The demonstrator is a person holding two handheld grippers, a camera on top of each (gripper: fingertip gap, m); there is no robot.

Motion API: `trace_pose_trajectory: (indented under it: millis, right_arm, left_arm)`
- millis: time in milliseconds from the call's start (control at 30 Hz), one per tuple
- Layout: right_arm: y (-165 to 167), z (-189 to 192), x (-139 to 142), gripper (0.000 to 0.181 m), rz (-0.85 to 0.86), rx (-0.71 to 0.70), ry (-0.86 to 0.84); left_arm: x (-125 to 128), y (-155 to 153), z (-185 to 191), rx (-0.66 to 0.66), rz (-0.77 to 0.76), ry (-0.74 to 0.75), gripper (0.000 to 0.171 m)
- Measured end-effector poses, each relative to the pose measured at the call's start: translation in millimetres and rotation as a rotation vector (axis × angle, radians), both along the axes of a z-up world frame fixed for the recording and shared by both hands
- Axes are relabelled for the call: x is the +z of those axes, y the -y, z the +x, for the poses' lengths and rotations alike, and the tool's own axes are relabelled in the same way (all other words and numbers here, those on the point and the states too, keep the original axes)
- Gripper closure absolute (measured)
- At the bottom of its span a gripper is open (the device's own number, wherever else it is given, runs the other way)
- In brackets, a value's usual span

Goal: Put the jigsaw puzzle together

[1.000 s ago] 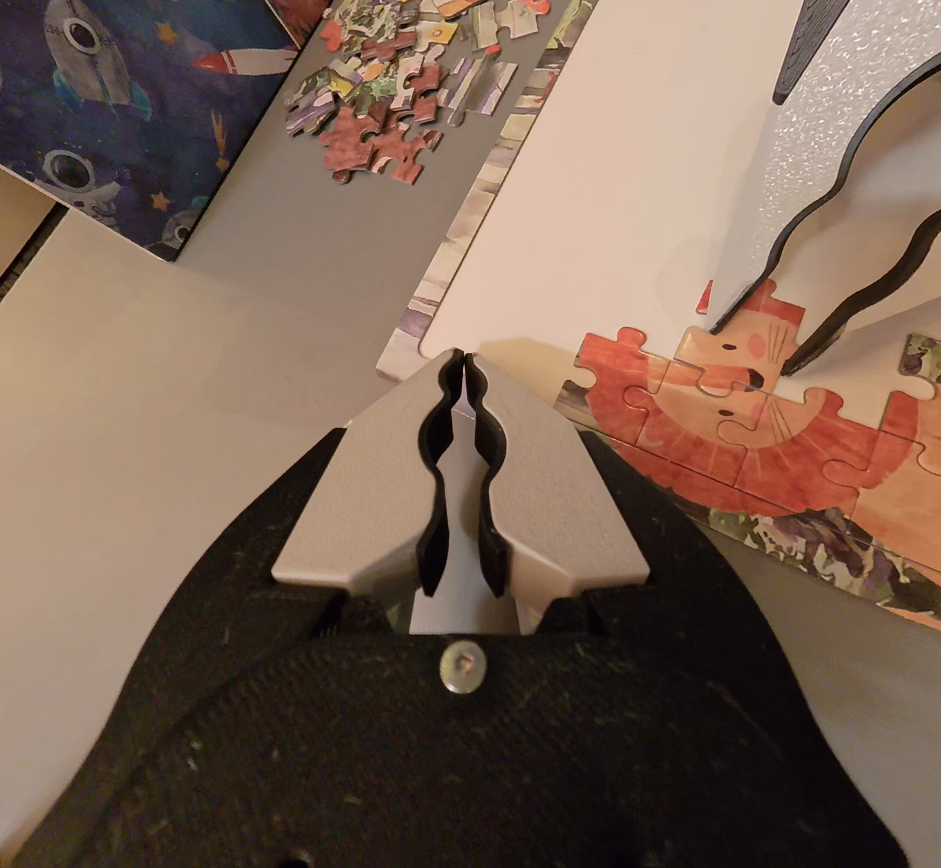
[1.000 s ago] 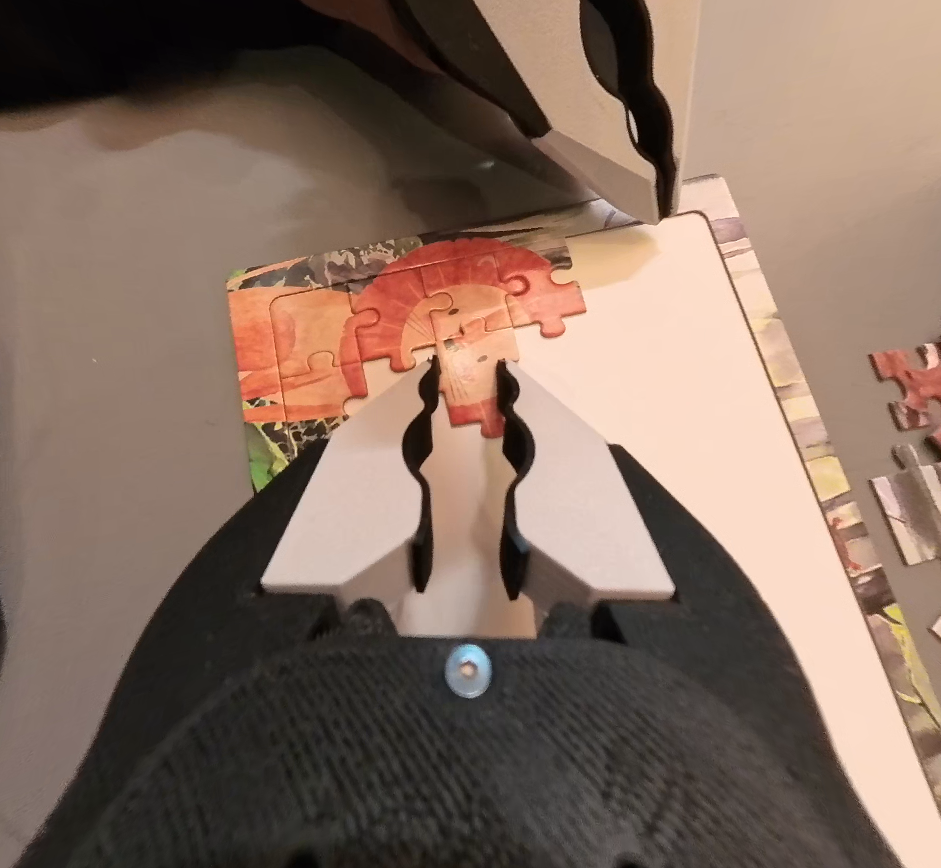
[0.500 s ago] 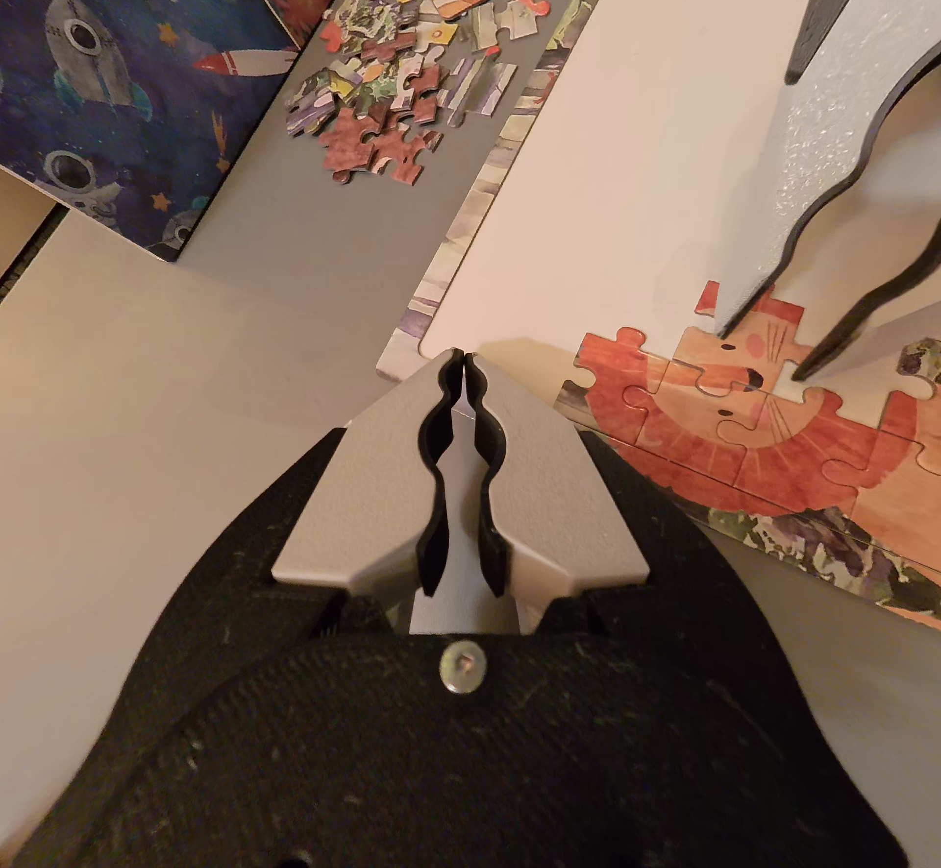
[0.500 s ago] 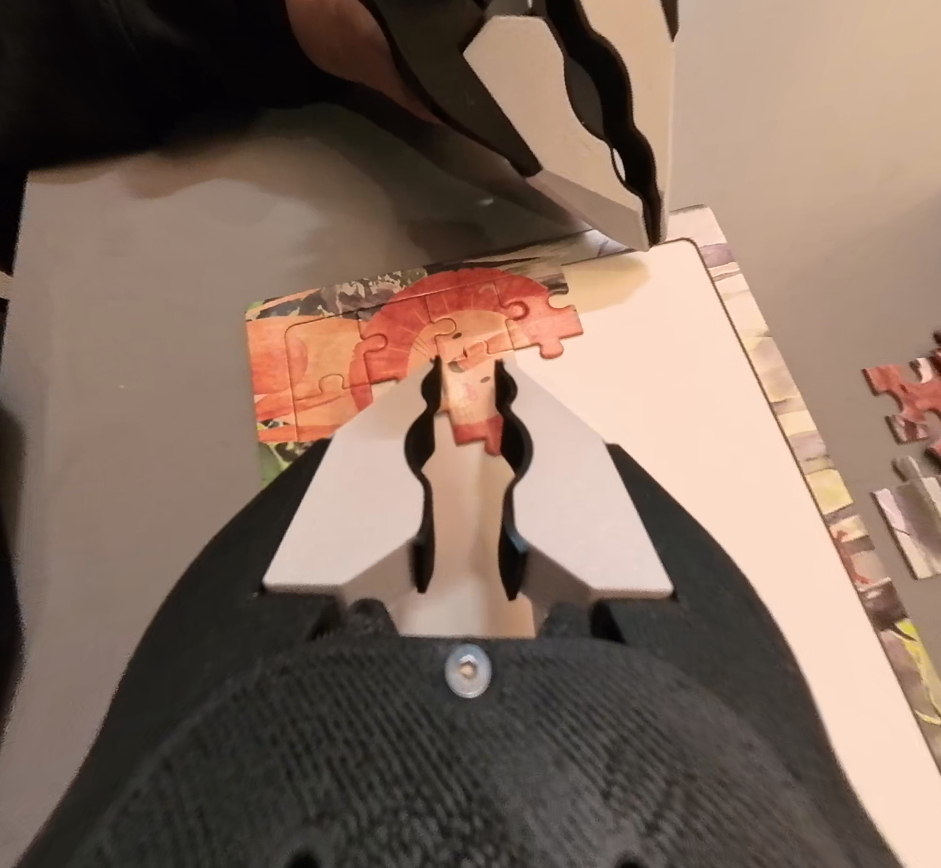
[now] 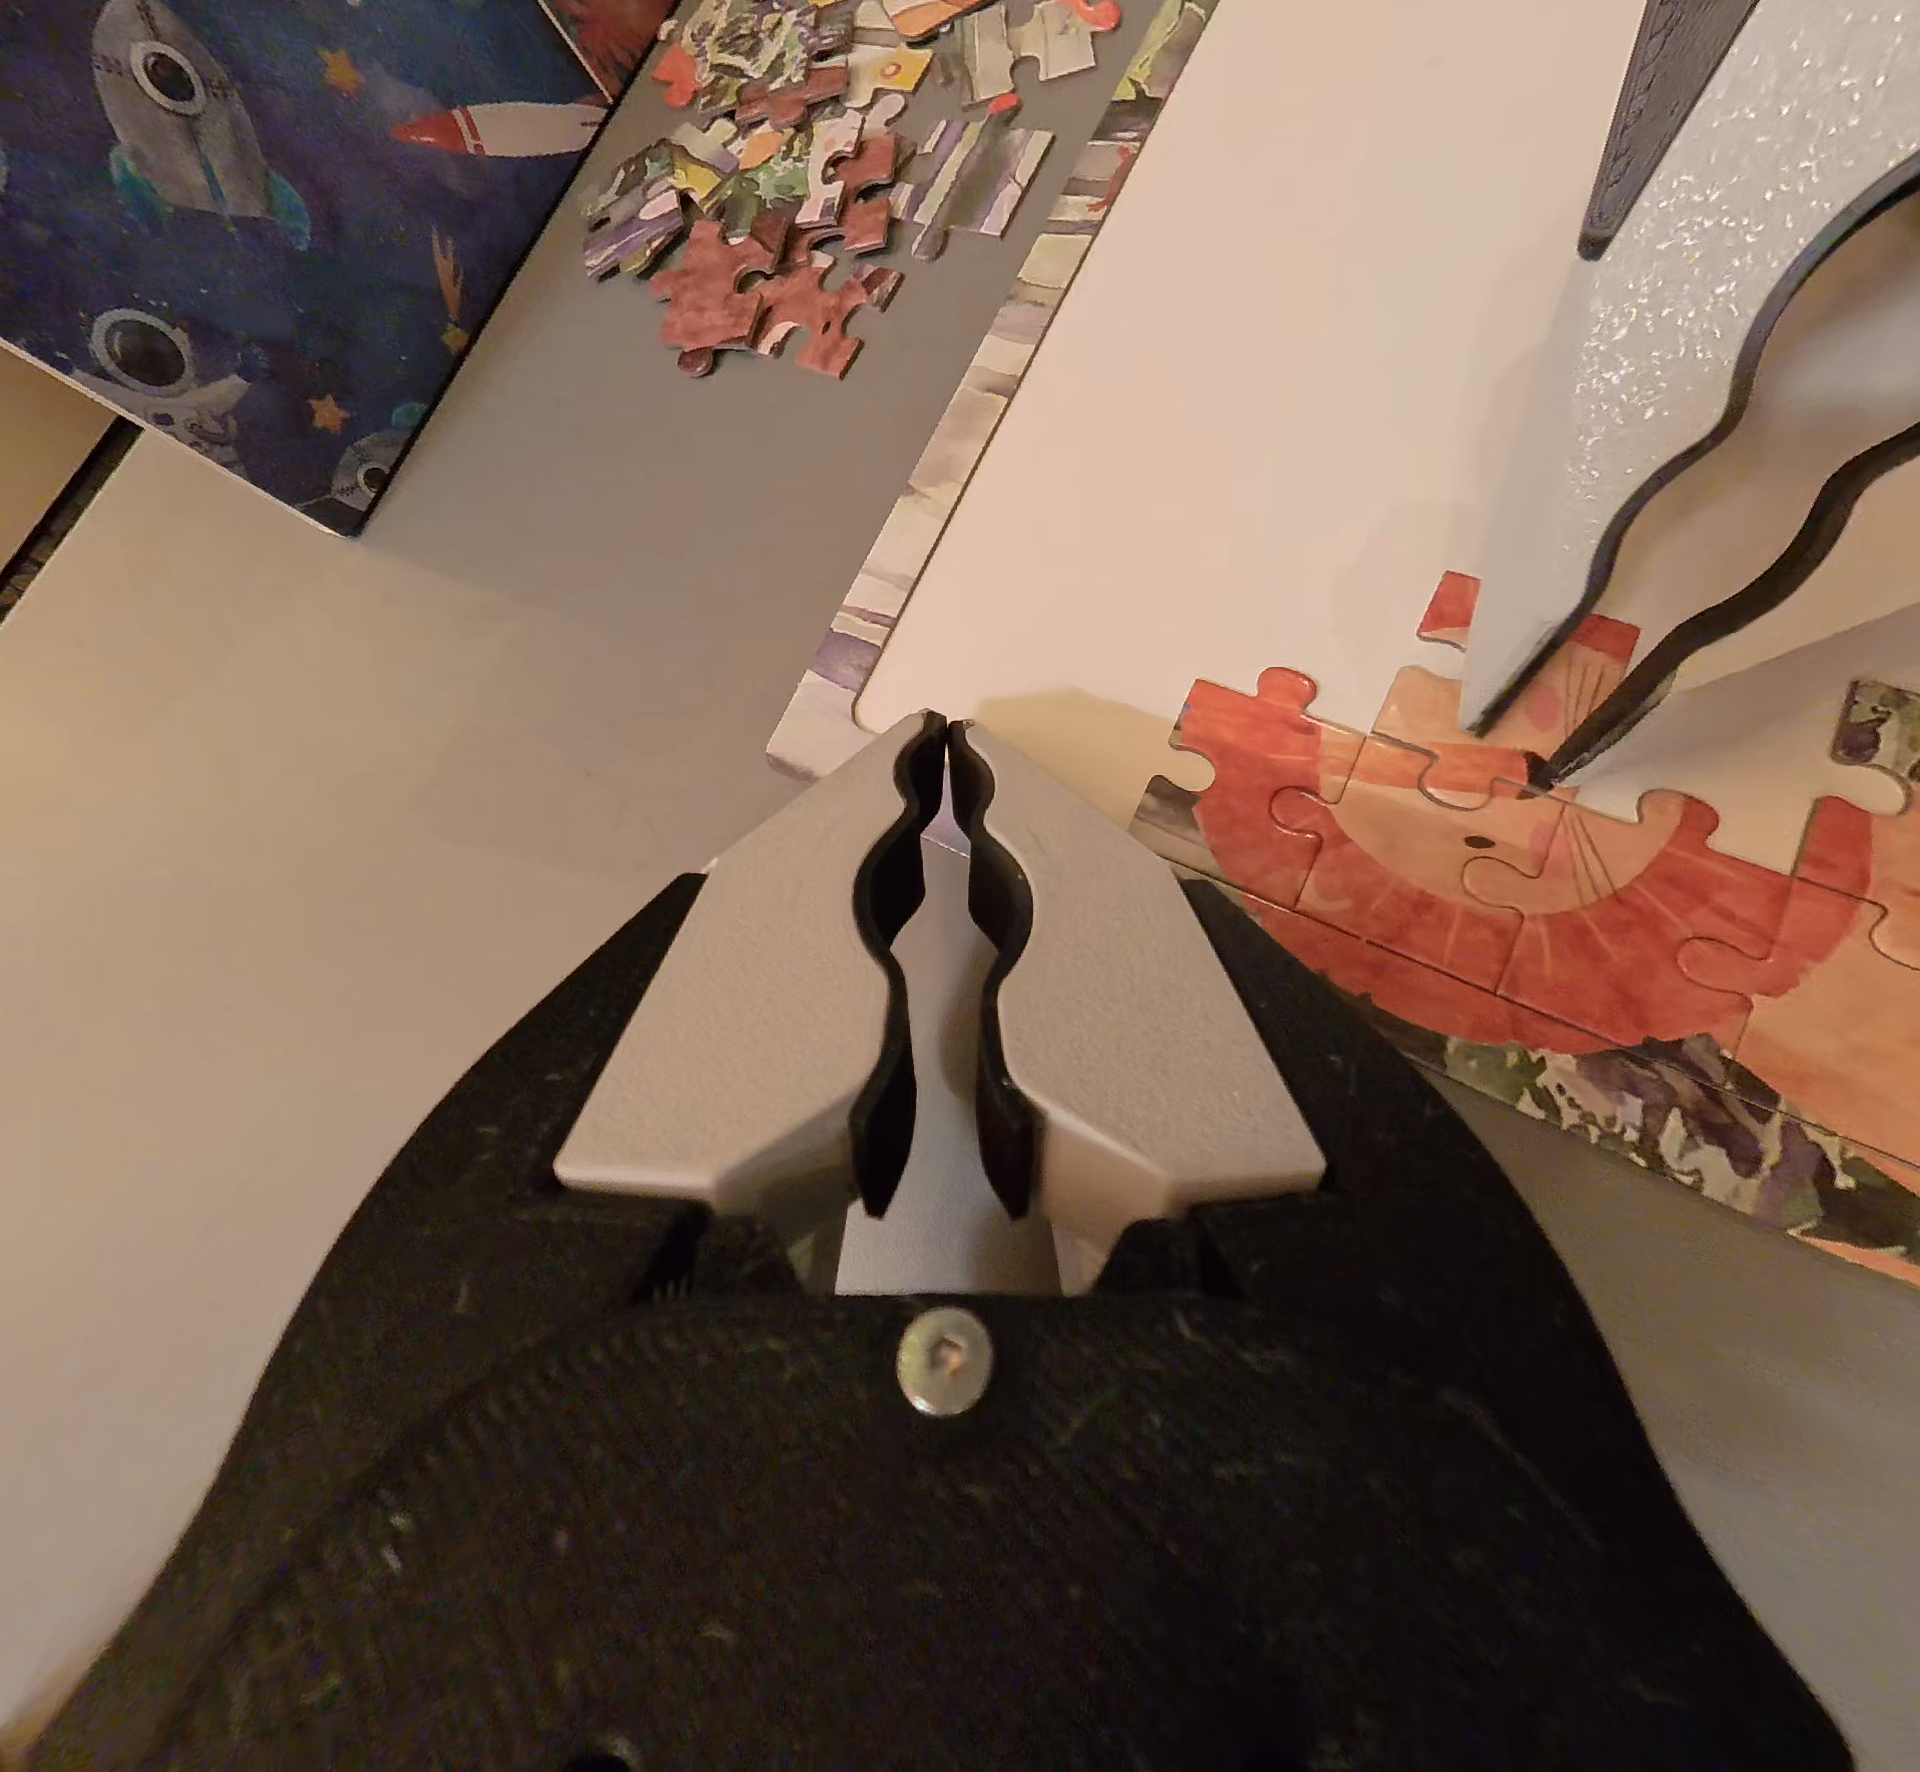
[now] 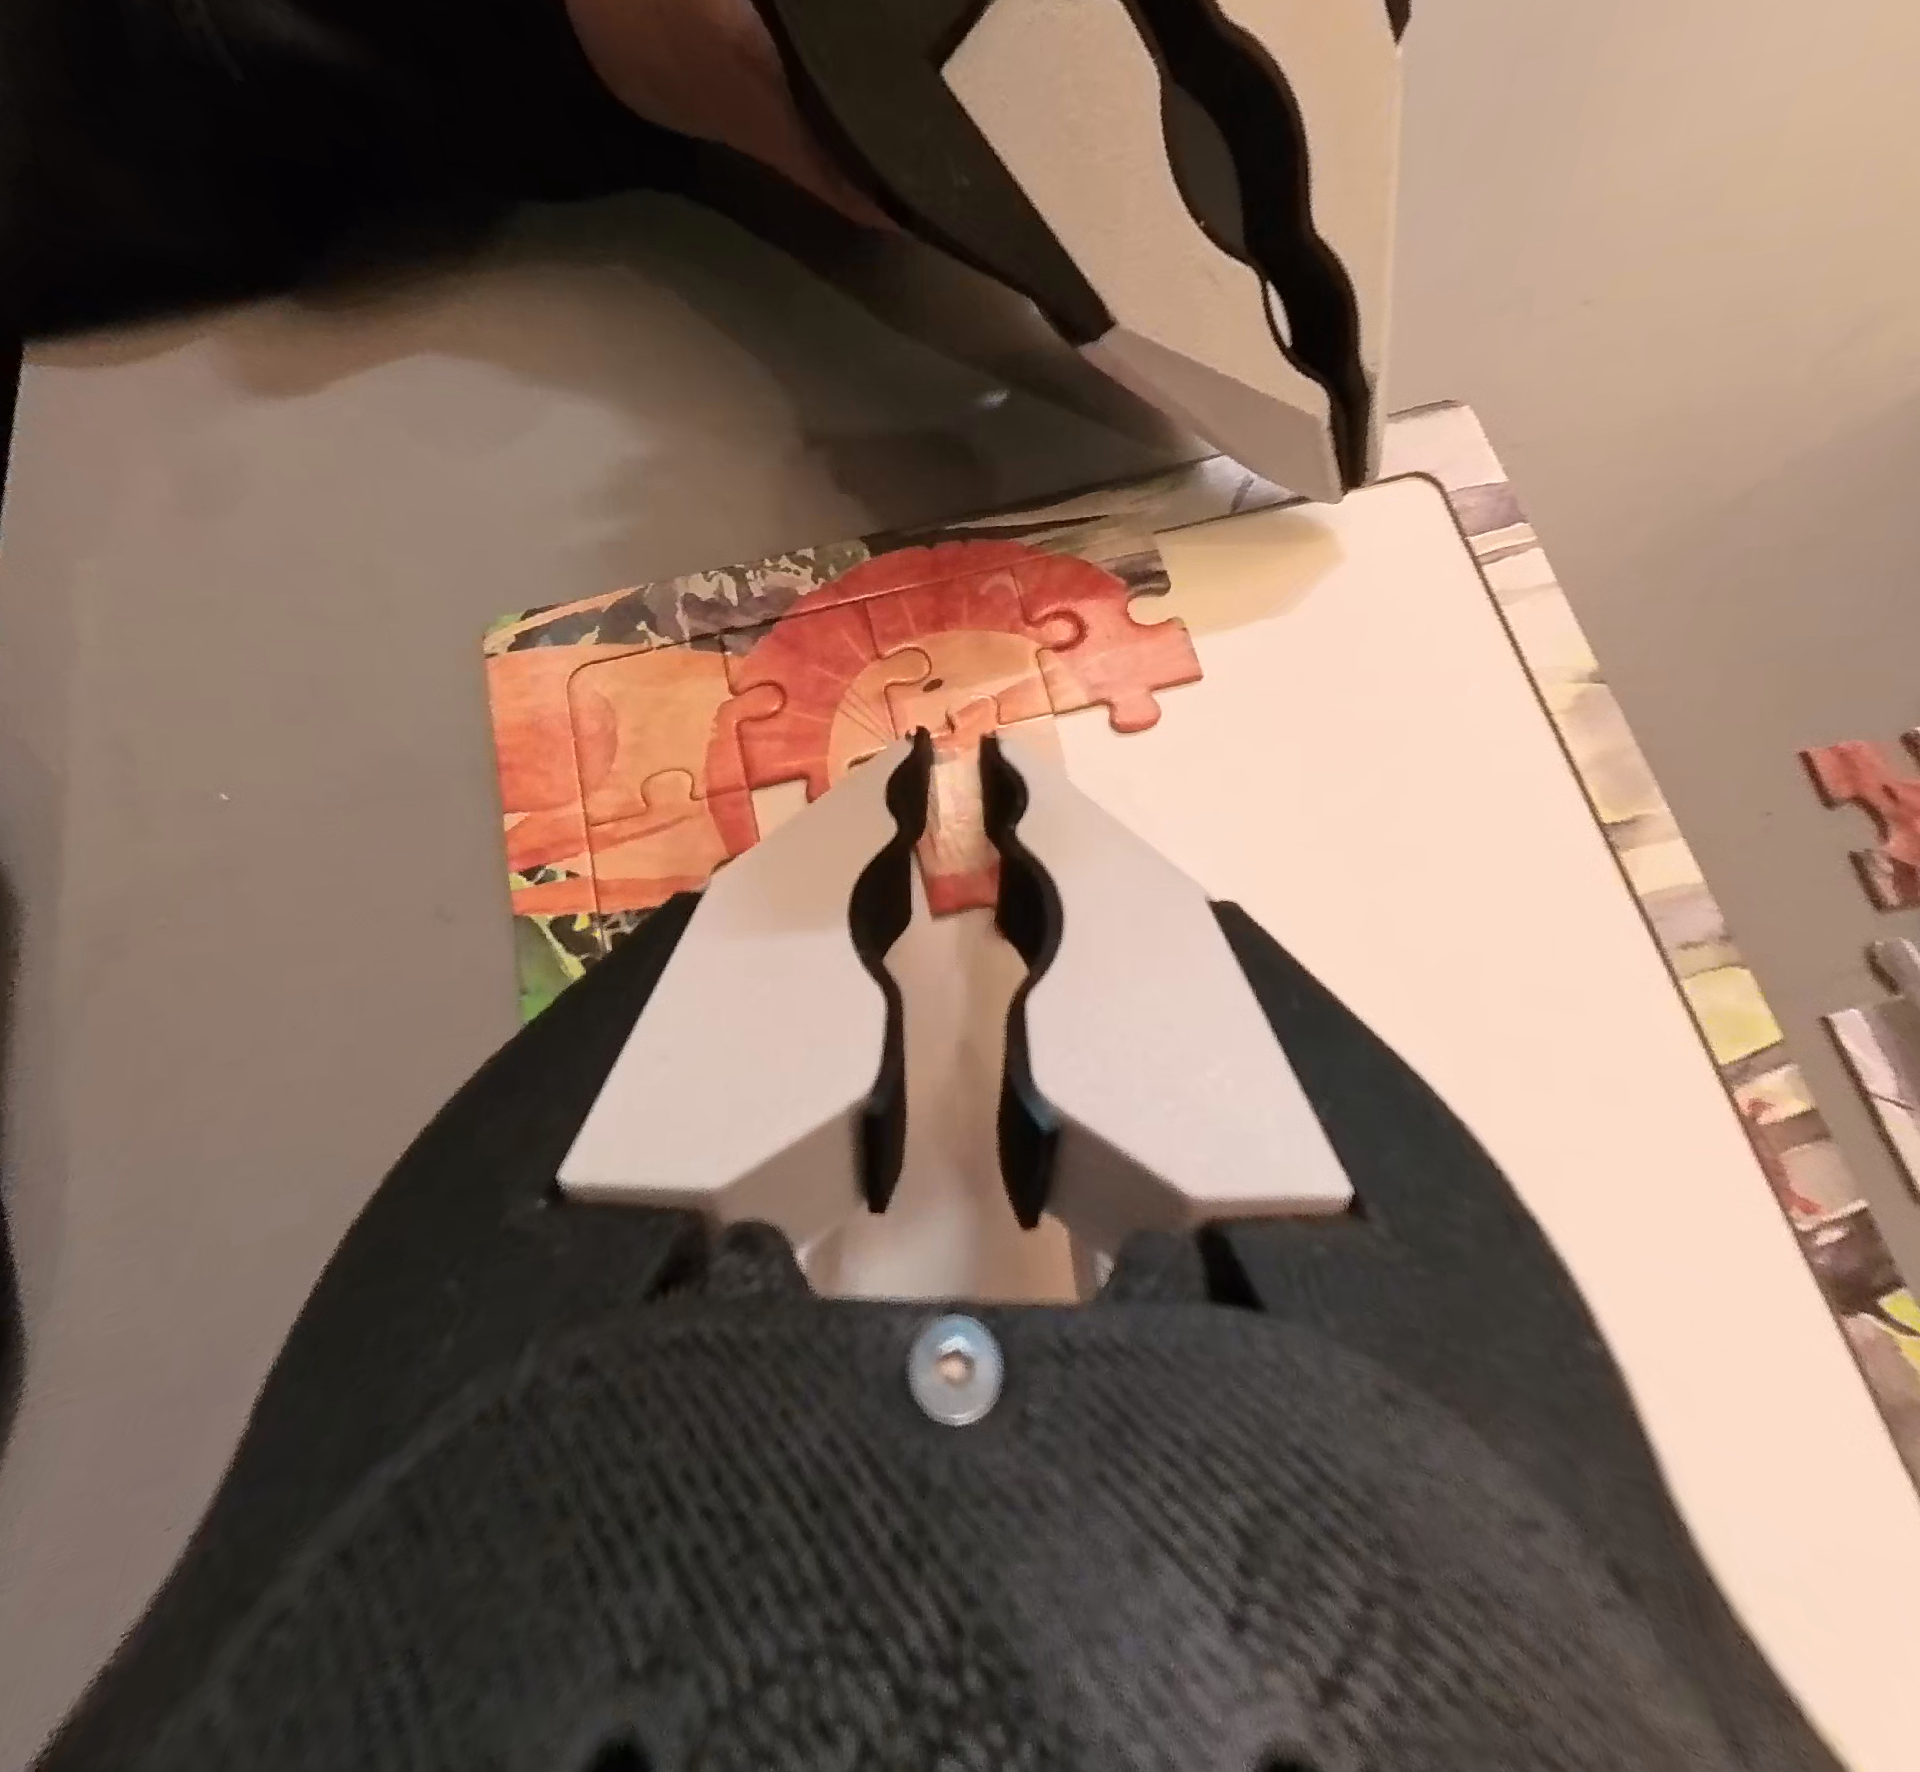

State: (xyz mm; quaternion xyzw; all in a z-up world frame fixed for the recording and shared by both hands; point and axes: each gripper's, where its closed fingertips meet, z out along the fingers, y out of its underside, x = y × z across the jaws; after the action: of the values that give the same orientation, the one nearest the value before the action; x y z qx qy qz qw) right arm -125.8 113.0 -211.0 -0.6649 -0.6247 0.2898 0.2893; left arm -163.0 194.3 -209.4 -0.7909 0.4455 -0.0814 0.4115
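Note:
A white puzzle tray (image 5: 1299, 372) with a printed rim lies on the grey table. Several joined orange lion pieces (image 5: 1610, 933) fill its near corner; they also show in the right wrist view (image 6: 831, 683). My right gripper (image 6: 951, 746) is narrowly open, both tips resting on top of a lion face piece (image 6: 954, 849) that lies flat against the joined pieces. It also shows in the left wrist view (image 5: 1512, 746). My left gripper (image 5: 948, 723) is shut and empty, its tips on the tray's corner, as the right wrist view (image 6: 1340, 475) also shows.
A heap of loose puzzle pieces (image 5: 810, 164) lies on the table left of the tray, some visible in the right wrist view (image 6: 1870, 818). A blue space-themed box (image 5: 187, 143) lies beyond the heap. A hand (image 6: 665, 60) in a dark sleeve holds the left gripper. The tips of one gripper are about 9 cm away from the tips of the other.
The right gripper's fingers have drawn closer together and its tips have come down further along the lion face piece. The left gripper has stayed shut on the tray corner.

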Motion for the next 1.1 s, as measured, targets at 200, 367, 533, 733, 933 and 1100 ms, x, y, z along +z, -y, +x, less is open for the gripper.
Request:
trace_pose_trajectory:
  millis: [200, 367, 533, 733, 933, 1100]
  right_arm:
    - [-1.7, 0.4, -0.3, 0.177, -0.032, -0.009, -0.007]
    - [-3.0, 0.3, -0.7, 0.181, -0.078, -0.023, -0.014]
    - [-3.1, -0.8, -1.7, 0.181, -0.041, -0.029, 0.015]
    - [-3.2, -1.2, -1.9, 0.181, -0.029, -0.039, 0.041]
    - [-11.1, 0.2, 10.0, 0.181, 0.014, -0.062, -0.014]
    - [-9.1, 4.8, 3.5, 0.181, -0.07, -0.031, -0.016]
  left_arm:
    - [0.0, 0.0, 0.0, 0.0, 0.0, -0.001, 0.171]
    - [0.0, 0.0, 0.0, 0.0, 0.0, -0.001, 0.171]
    - [-0.3, 0.1, 0.0, 0.0, -0.001, -0.003, 0.171]
    - [-0.6, 0.2, 0.3, -0.001, 0.0, -0.006, 0.171]
    - [0.0, 0.6, 0.7, -0.004, 0.006, -0.005, 0.171]
    - [0.0, 1.3, 0.9, -0.007, 0.005, -0.004, 0.171]
